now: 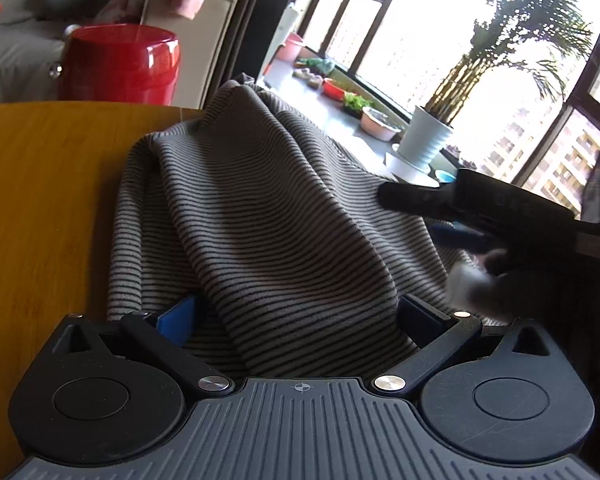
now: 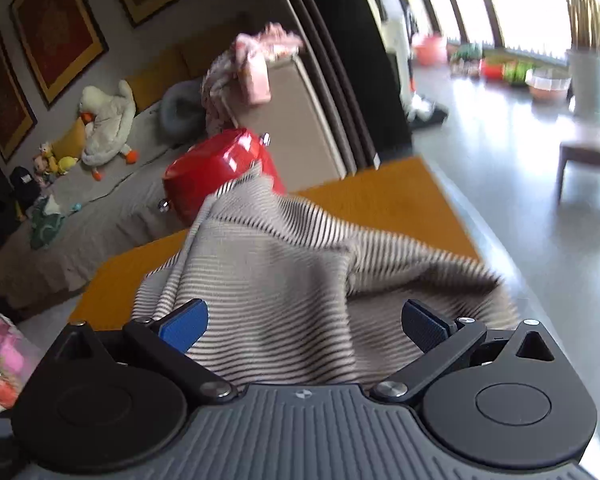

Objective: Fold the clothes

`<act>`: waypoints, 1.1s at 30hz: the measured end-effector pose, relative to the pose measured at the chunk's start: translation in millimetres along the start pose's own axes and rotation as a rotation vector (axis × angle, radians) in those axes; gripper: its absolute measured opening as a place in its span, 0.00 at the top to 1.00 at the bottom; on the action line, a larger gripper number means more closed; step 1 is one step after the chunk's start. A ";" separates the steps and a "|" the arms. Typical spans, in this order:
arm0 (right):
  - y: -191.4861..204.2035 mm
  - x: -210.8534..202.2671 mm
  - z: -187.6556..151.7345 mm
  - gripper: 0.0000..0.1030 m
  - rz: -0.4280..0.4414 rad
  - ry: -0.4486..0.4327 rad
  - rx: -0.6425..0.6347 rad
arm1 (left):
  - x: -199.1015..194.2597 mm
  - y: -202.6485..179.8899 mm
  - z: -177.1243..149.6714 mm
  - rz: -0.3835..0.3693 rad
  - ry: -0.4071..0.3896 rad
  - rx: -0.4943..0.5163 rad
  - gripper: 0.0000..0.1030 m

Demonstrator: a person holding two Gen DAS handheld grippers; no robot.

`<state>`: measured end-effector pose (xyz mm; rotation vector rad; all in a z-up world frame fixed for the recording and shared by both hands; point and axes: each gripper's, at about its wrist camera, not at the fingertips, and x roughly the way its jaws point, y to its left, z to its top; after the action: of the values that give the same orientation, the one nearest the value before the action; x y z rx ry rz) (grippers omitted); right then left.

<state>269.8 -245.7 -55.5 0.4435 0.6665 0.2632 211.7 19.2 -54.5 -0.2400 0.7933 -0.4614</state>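
The striped garment (image 1: pixel 268 208) lies bunched on the counter (image 1: pixel 40 200), spilling back between both grippers' fingers. The left gripper (image 1: pixel 300 316) and right gripper (image 2: pixel 304 320) both stand spread wide, cloth between the pads, not clamped. The garment runs forward from both; neither is clearly nearer.

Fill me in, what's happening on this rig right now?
A person with a handheld gripper in each hand is working on a grey striped garment draped in a heap on a yellow wooden table. Both the left gripper and the right gripper have their fingers spread wide, with cloth bunched between them but not clamped. The garment is still crumpled, with no neat fold visible. A red bucket stands behind the table.
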 end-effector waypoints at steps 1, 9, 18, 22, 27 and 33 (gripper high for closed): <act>-1.7 1.7 -3.5 0.00 0.014 0.005 0.024 | -1.8 4.5 -0.6 -0.022 0.000 -0.009 0.00; 18.0 -27.7 -32.0 0.00 0.080 0.099 -0.066 | -27.7 20.6 -16.4 -0.072 0.012 -0.067 0.00; 45.9 -84.2 -93.7 0.00 0.162 0.138 -0.131 | -101.1 30.0 -75.4 -0.079 0.004 -0.089 0.00; 58.9 -102.5 -114.5 0.00 0.186 0.161 -0.180 | -123.6 35.7 -93.7 -0.075 -0.007 -0.092 0.00; 66.7 -112.1 -124.8 0.00 0.197 0.168 -0.246 | -129.7 42.4 -96.8 -0.081 -0.025 -0.169 0.00; 67.3 -116.1 -123.6 0.00 0.176 0.145 -0.211 | -128.1 44.9 -90.5 -0.077 -0.013 -0.200 0.00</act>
<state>95.6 -191.7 -47.7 0.2820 0.7335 0.5307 81.3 117.1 -52.6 -0.4605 0.8205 -0.4529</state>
